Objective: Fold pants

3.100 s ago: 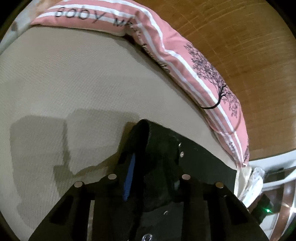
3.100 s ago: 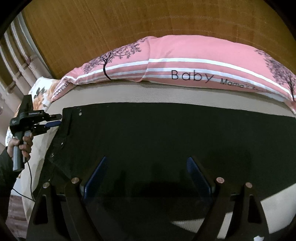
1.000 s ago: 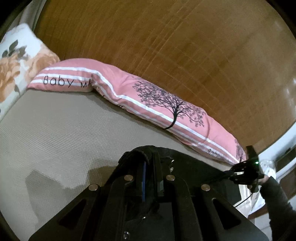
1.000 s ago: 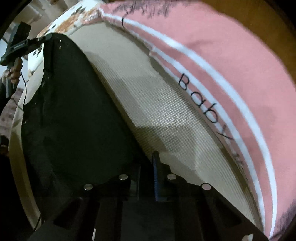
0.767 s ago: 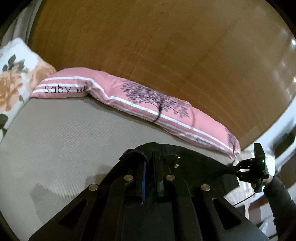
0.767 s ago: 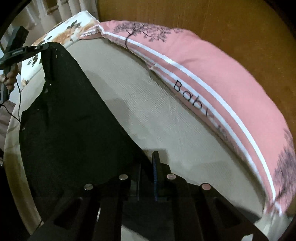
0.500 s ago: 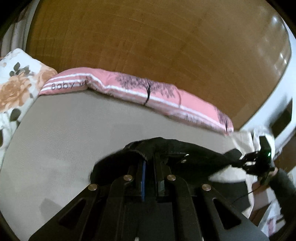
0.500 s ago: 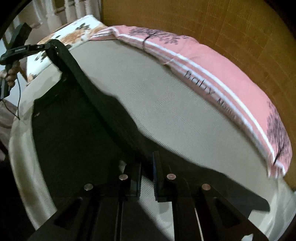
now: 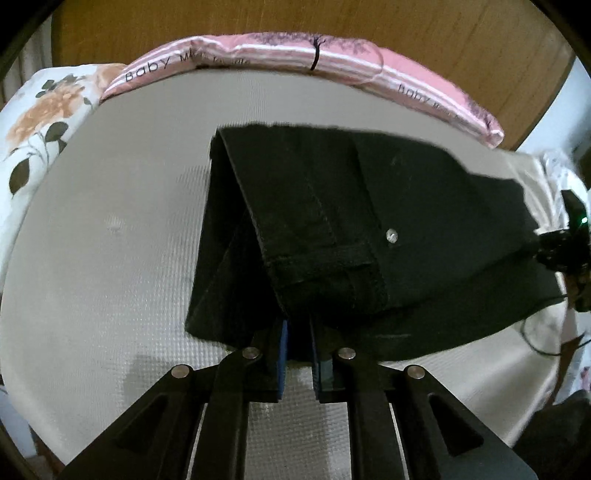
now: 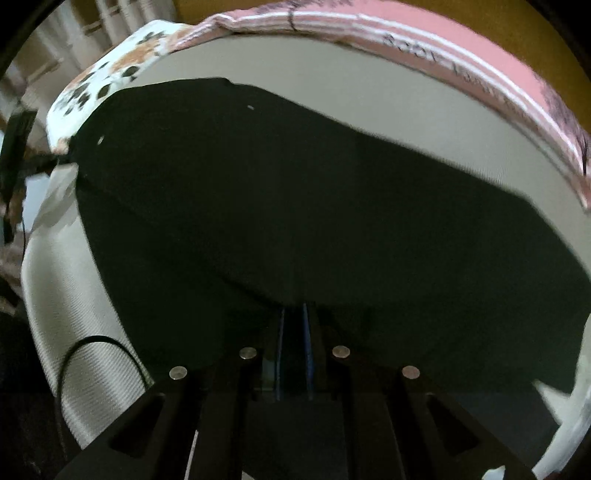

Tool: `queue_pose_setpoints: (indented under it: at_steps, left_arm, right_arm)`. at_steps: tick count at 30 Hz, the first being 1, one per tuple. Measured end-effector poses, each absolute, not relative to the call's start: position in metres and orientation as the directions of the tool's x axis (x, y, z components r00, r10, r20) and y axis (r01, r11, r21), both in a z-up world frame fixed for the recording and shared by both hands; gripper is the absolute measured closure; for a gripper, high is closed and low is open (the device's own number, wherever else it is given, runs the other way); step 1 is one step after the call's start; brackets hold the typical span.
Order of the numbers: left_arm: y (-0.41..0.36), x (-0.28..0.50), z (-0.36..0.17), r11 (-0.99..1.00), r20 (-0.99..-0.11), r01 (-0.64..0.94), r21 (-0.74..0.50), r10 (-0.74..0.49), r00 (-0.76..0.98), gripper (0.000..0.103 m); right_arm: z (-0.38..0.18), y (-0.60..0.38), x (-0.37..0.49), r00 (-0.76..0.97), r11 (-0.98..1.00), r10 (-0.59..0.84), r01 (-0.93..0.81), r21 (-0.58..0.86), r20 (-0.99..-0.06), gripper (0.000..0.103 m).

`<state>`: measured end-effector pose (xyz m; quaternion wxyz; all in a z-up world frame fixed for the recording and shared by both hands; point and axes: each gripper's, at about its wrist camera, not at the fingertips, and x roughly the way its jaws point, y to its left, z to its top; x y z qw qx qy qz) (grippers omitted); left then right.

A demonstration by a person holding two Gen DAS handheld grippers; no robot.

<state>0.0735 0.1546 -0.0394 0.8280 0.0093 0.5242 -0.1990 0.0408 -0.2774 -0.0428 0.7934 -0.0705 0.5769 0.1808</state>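
Black pants lie doubled over on the beige mattress, the waistband end with its metal rivet on top. My left gripper points down at the near corner of the top layer. Cloth sits between its blue pads and its jaws are opening. In the right wrist view the pants fill the middle, and my right gripper is shut on their near edge. The right gripper also shows at the right edge of the left wrist view, still on the cloth. The left gripper shows at the far left.
A long pink pillow printed with "Baby Mama" runs along the wooden headboard. A floral pillow lies at the left end of the bed. A black cable hangs over the mattress side. Bare mattress lies left of the pants.
Both grippers have swept across the bed with the raised edge of the pants and come down. The top layer now rests on the lower one instead of hanging in the air.
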Motion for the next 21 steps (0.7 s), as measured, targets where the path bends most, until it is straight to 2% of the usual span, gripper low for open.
queue_pose_setpoints:
  at_steps: [4, 6, 7, 8, 9, 11, 16, 21]
  left_arm:
    - [0.153, 0.071, -0.039, 0.933, -0.871, 0.315, -0.177, -0.297, 0.391, 0.086]
    - [0.157, 0.070, -0.036, 0.942, -0.875, 0.279, -0.187, -0.289, 0.388, 0.077]
    - [0.159, 0.067, -0.034, 0.946, -0.876, 0.264, -0.188, -0.284, 0.391, 0.074]
    - [0.164, 0.063, -0.030, 0.949, -0.870, 0.244, -0.198, -0.285, 0.402, 0.069]
    - [0.165, 0.060, -0.026, 0.950, -0.866, 0.229, -0.212, -0.291, 0.407, 0.060]
    - [0.174, 0.053, -0.019, 0.940, -0.845, 0.173, -0.295, -0.341, 0.412, 0.052]
    - [0.182, 0.042, -0.020, 0.806, -0.735, 0.059, -0.588, -0.563, 0.378, 0.051]
    - [0.179, 0.055, -0.040, 0.757, -0.722, -0.066, -0.651, -0.589, 0.364, 0.051]
  right_arm:
    - [-0.047, -0.273, 0.038, 0.295, 0.938, 0.181, -0.338, 0.075, -0.938, 0.090]
    - [-0.043, -0.271, 0.033, 0.314, 0.951, 0.169, -0.301, 0.071, -0.934, 0.077]
    - [-0.041, -0.271, 0.030, 0.319, 0.956, 0.176, -0.283, 0.084, -0.931, 0.064]
    - [-0.036, -0.271, 0.025, 0.342, 0.960, 0.182, -0.264, 0.091, -0.922, 0.056]
    - [-0.031, -0.270, 0.022, 0.364, 0.964, 0.182, -0.248, 0.093, -0.913, 0.054]
    - [-0.020, -0.272, 0.012, 0.401, 0.969, 0.199, -0.216, 0.118, -0.894, 0.053]
    - [-0.015, -0.282, -0.008, 0.437, 0.958, 0.285, -0.101, 0.268, -0.853, 0.053]
    - [-0.034, -0.292, -0.017, 0.443, 0.914, 0.346, 0.041, 0.404, -0.827, 0.052]
